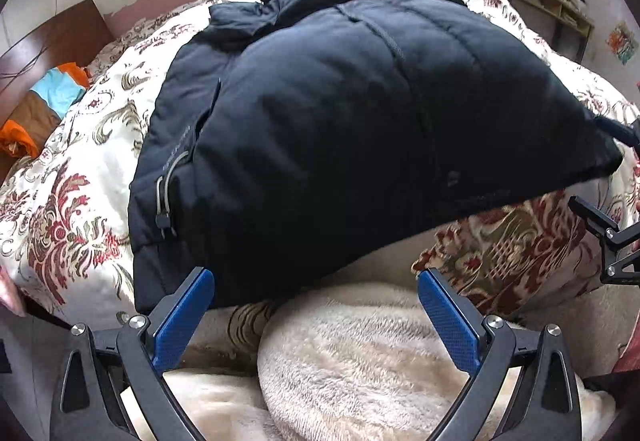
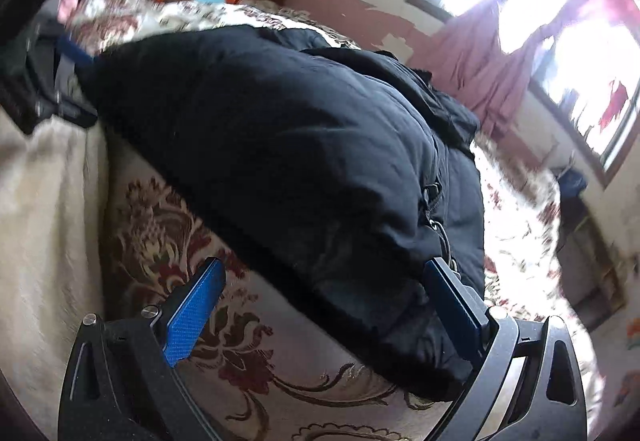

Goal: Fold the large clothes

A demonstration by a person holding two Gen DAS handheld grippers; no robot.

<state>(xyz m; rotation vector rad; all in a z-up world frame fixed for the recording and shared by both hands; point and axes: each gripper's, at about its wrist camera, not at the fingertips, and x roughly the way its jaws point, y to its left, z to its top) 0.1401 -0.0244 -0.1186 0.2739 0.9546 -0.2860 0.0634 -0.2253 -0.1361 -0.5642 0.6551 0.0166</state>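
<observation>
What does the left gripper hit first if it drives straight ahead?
Most likely the near hem of the black puffer jacket, just ahead of the open left gripper. Depth is unclear; it may brush the fleece blanket below first.

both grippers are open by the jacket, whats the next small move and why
Probably ease the left gripper forward and close on the jacket hem. Its jaws are open, the hem just ahead of the left finger on the quilt. The right gripper is open too, straddling the near edge, holding nothing.
</observation>
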